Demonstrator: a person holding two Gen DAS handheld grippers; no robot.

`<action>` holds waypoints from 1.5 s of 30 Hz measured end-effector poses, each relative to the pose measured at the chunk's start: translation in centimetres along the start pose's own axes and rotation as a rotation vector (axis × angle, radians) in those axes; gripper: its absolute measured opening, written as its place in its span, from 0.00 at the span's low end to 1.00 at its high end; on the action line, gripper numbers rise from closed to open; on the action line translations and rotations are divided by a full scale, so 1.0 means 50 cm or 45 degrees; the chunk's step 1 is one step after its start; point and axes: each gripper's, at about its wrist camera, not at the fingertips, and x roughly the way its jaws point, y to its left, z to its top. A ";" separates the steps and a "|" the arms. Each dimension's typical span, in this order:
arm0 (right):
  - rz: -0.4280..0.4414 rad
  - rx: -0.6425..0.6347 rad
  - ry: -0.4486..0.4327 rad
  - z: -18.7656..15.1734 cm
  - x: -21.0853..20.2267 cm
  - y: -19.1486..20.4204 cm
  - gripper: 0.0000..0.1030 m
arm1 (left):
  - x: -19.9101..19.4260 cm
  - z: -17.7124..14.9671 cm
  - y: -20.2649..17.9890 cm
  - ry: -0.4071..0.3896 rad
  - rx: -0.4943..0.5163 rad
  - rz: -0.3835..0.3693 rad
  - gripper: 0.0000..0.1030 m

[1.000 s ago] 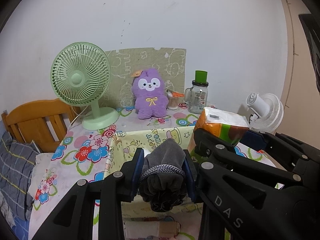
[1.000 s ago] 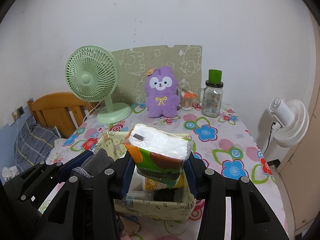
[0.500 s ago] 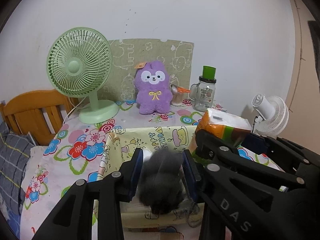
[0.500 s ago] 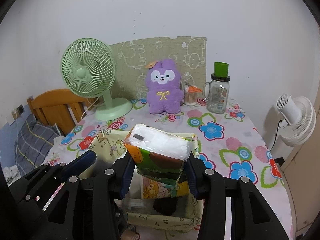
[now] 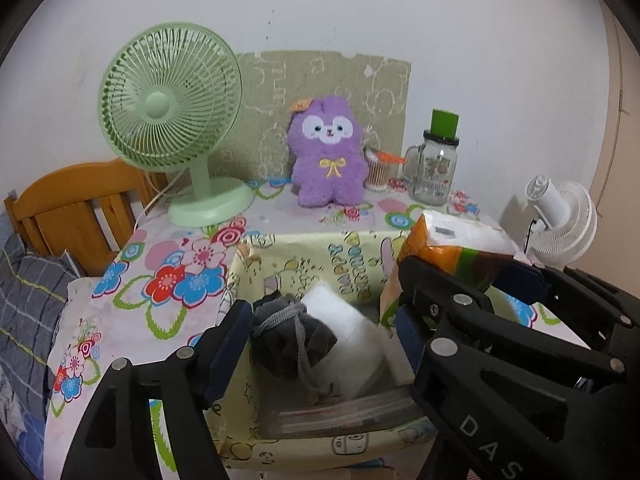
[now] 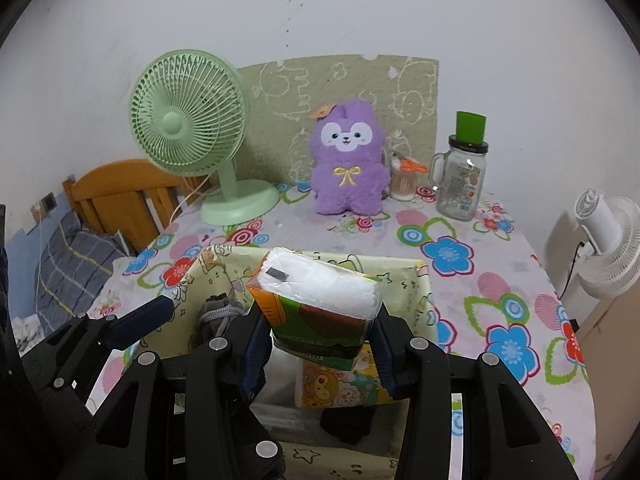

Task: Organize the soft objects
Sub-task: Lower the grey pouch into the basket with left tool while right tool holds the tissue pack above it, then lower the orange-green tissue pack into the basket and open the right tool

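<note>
Hanging over a yellow fabric bin (image 5: 304, 256) with cartoon print, both tongs point down into it. The left tongs (image 5: 324, 332) have just been spreading and now stand wide; a grey drawstring pouch (image 5: 288, 336) lies between their fingers, close against the left one and clear of the right one, resting in the bin on a white wrapped pack (image 5: 352, 344). Just to the right of these tongs, the right tongs (image 6: 318, 348) clamp a tissue pack (image 6: 320, 300) with orange, green and brown wrapping, its white top tilted toward the far side. Both blue pads press its sides and it sits above the bin's opening. Below that pack, inside the bin, lie a small packet with cartoon animals (image 6: 340, 388) and something dark (image 6: 348, 424) nearer the front wall.

Beyond the tongs, the counter (image 6: 480, 280) carries a flowered cloth. At its far edge, from left to right, stand a green desk fan (image 6: 192, 136), a purple plush toy (image 6: 348, 160), a small holder of cotton swabs (image 6: 402, 186) and a glass mug jar with a green lid (image 6: 460, 176). A white fan (image 6: 608, 240) stands off the counter's right side; a wooden bed frame (image 5: 76, 208) and checked bedding (image 5: 28, 308) lie to the left.
</note>
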 end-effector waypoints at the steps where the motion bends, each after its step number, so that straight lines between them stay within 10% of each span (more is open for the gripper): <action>1: 0.006 -0.001 0.007 -0.001 0.005 0.002 0.48 | 0.003 -0.002 0.003 0.009 -0.002 0.004 0.75; 14: 0.042 -0.015 0.015 0.001 0.028 0.018 0.50 | 0.003 -0.010 0.015 0.016 -0.015 0.010 0.82; 27: -0.025 -0.003 -0.013 -0.008 0.010 0.016 0.81 | -0.002 -0.016 0.013 0.012 0.002 0.015 0.84; 45: -0.062 0.005 -0.046 -0.027 -0.065 0.010 0.84 | -0.060 -0.033 -0.014 -0.026 0.029 0.003 0.86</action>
